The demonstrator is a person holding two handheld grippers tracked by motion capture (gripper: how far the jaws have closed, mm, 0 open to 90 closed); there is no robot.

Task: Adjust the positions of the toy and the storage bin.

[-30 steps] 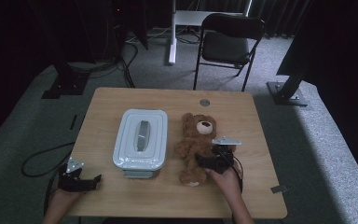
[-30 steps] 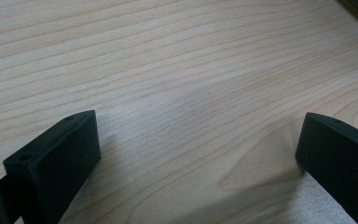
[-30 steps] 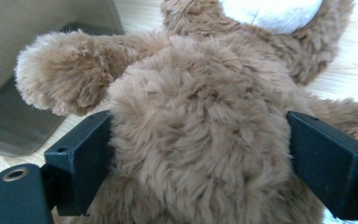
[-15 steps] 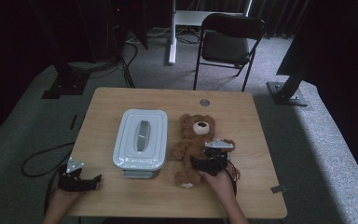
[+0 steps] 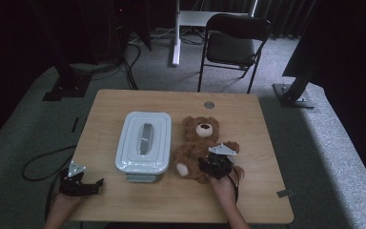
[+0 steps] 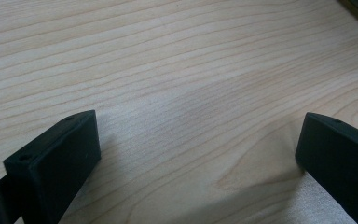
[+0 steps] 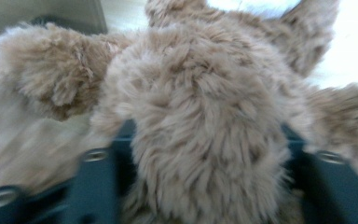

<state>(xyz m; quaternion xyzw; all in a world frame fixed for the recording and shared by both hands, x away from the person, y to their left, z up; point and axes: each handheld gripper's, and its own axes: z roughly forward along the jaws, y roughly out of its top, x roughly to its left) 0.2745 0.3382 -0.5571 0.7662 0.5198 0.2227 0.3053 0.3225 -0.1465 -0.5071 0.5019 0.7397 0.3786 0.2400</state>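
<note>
Gripping: right hand-held gripper, jaws just closing, pinches the teddy bear around its lower body.
Bear: lies face up on the counter, just beside the lidded box.
Left hand-held gripper: wide, nothing between its jaws, at the counter's near left corner.

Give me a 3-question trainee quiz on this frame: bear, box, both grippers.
1. True or false: the lid is on the white box.
2. What sits between the jaws of the right gripper? A) the box handle B) the teddy bear C) nothing
3. What lies under the left gripper?

Key
1. True.
2. B. Its jaws have just been closing on the bear's body, fur bulging between them.
3. Bare wooden table; its jaws stand wide apart with nothing between.
</note>
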